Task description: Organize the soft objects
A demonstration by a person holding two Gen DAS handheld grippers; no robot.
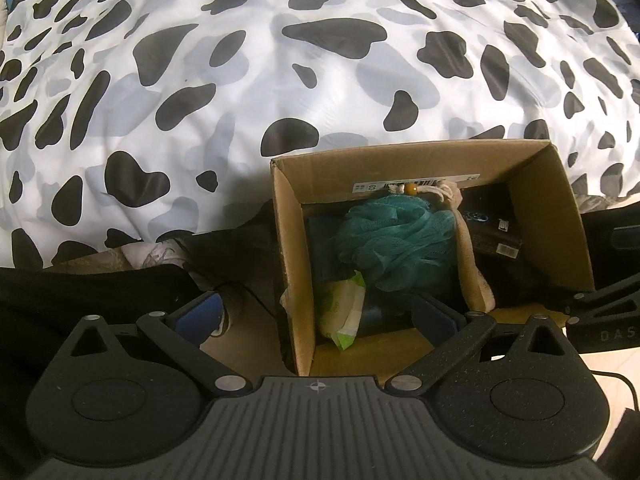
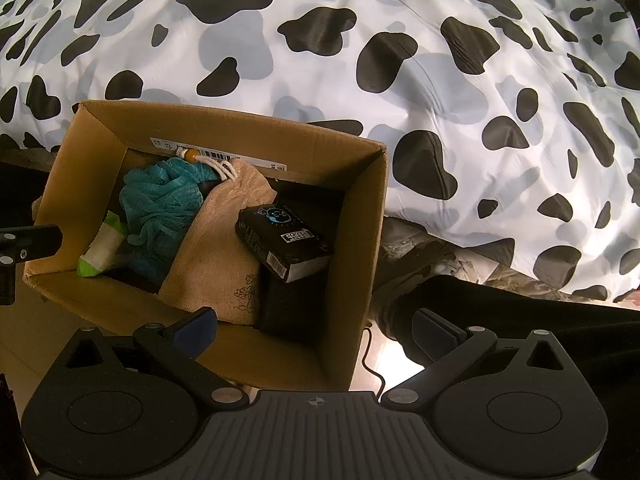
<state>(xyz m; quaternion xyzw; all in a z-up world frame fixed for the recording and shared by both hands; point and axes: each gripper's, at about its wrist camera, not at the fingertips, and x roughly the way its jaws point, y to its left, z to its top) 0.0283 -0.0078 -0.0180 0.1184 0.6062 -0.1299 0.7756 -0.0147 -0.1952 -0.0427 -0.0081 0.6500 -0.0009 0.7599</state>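
An open cardboard box [image 1: 552, 208] [image 2: 100, 128] stands on the floor by the bed. Inside lie a teal mesh bath sponge [image 1: 396, 240] [image 2: 160, 204], a beige drawstring pouch [image 2: 220, 256] [image 1: 472, 276], a green-and-white wipes pack [image 1: 344, 316] [image 2: 100, 252] and a black packet [image 2: 284, 240] [image 1: 492, 228]. My left gripper [image 1: 316, 316] hovers open over the box's near left wall, holding nothing. My right gripper [image 2: 316, 332] is open above the box's near right corner, also holding nothing.
A cow-print duvet [image 1: 280, 60] [image 2: 440, 60] covers the bed behind the box. A person's dark trouser leg [image 2: 520, 320] and a shoe [image 1: 164, 252] are beside the box. A black cable [image 2: 372, 372] runs on the pale floor. The other gripper's arm [image 1: 600, 308] shows at right.
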